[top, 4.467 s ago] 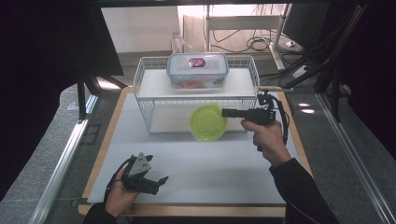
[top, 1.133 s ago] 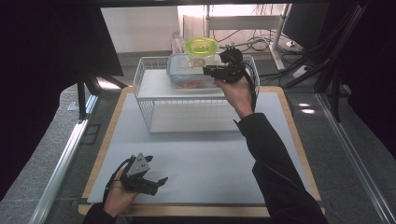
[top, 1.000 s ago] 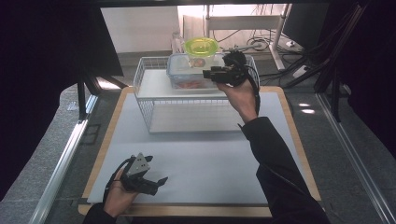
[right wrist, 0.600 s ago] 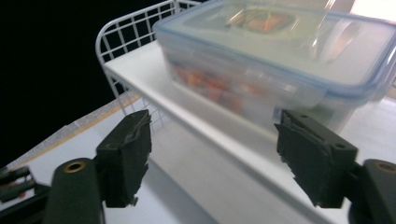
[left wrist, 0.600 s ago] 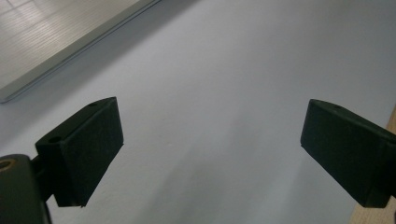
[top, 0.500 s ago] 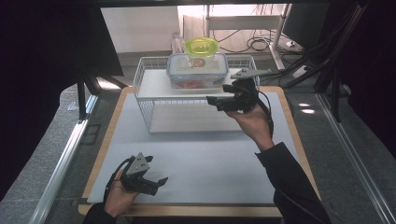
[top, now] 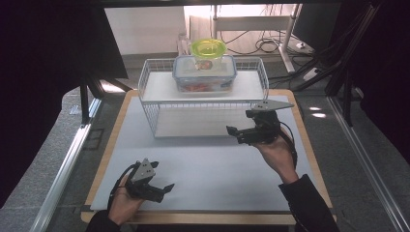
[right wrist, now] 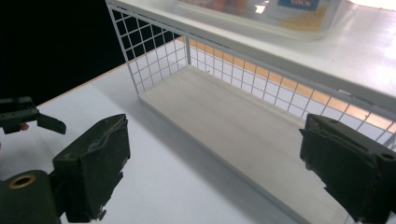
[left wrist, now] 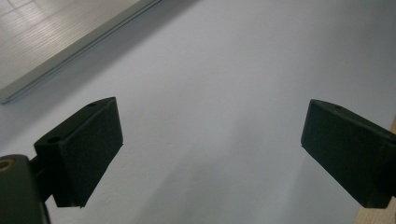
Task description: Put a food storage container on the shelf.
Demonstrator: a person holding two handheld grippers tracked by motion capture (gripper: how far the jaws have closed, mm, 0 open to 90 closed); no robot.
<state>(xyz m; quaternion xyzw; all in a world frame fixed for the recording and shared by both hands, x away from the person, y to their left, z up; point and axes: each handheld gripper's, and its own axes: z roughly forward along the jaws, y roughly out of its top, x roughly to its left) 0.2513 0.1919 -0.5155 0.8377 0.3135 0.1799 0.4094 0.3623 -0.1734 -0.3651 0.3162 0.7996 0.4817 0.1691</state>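
Note:
A yellow-green bowl rests on a clear food box with a blue-rimmed lid. The box stands on the top shelf of a white wire rack. My right gripper hovers in front of the rack's right half, pointing left. Its jaws have just been opening and stand open with nothing between them. My left gripper lies open on the white mat near the front left, empty.
The rack's lower shelf is bare. A white mat covers the wooden board. Dark metal rails and cables run along both sides and behind the table. The left gripper appears at the far left of the right gripper view.
The right gripper let go of the yellow-green bowl on top of the box, then drew back and down to the front of the rack while its jaws widened. The left gripper stayed put.

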